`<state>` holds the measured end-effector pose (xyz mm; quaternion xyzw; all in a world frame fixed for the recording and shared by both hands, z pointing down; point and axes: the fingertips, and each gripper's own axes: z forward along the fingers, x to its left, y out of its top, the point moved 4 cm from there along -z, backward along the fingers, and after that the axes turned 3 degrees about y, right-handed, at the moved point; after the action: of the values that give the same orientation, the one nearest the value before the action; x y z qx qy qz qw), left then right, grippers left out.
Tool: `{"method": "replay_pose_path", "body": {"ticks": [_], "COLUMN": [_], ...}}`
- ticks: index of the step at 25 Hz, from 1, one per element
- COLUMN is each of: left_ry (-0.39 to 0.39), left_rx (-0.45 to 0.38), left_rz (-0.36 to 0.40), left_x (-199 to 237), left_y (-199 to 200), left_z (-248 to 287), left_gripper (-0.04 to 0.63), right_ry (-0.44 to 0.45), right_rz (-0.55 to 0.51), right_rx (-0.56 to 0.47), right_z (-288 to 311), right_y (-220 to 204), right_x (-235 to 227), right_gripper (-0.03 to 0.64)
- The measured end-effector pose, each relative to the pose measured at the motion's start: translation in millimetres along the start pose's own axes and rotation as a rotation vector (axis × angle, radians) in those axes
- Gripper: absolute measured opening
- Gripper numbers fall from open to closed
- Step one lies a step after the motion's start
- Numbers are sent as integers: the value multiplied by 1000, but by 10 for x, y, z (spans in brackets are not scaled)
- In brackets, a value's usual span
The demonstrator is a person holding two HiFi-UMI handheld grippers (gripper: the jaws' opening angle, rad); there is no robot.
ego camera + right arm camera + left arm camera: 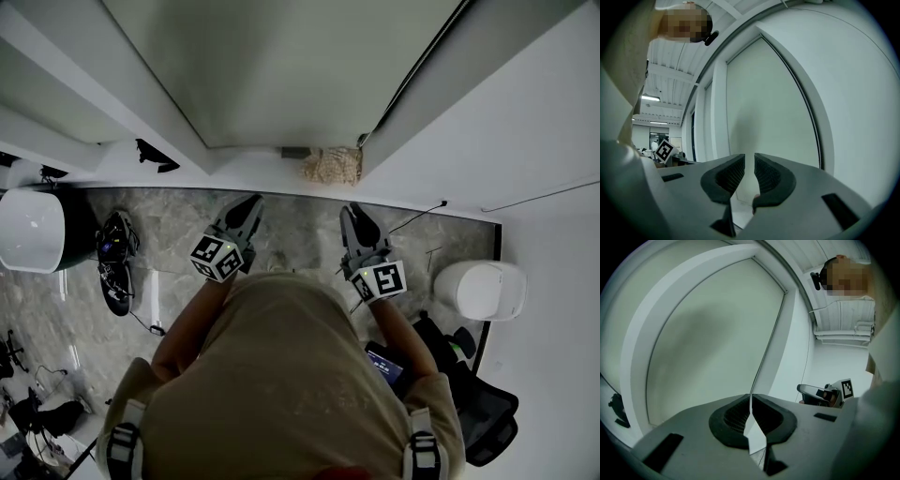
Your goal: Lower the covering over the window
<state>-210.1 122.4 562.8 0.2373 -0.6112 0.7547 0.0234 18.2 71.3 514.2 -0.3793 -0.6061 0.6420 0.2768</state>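
Blind [281,66] [708,343] [764,117]: grey-green, filled the window recess at the head view's top edge. Cord [412,75] [768,343] [806,98] hung along the blind's right edge.

Left gripper [246,208] [751,401]: jaws closed to a hairline slit, nothing gripped. It was held over the floor [178,225], short of the window.

Right gripper [356,217] [749,168]: jaws a narrow gap apart, nothing between them. It was level beside the left, pointing at the blind.

Beige bundle [330,166]: lay at the window's lower right corner.
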Motion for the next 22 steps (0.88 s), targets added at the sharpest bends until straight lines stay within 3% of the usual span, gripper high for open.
{"method": "replay_pose_path", "body": {"ticks": [8,17,22], "left_ry": [-26,2,9], "left_rx": [6,3,8], "left_rz": [8,1,-15], "left_x": [146,17,-263], "left_y": [34,53,31], "left_z": [-24,437,824], "left_gripper": [31,31,31], "right_ry": [11,-13,25], "right_rz": [1,13,6], "right_rx": [6,9,11], "right_z": [173,140,84], "right_y": [-91,43,217], "right_x": [180,-474,-829], "right_gripper": [49,51,51]}}
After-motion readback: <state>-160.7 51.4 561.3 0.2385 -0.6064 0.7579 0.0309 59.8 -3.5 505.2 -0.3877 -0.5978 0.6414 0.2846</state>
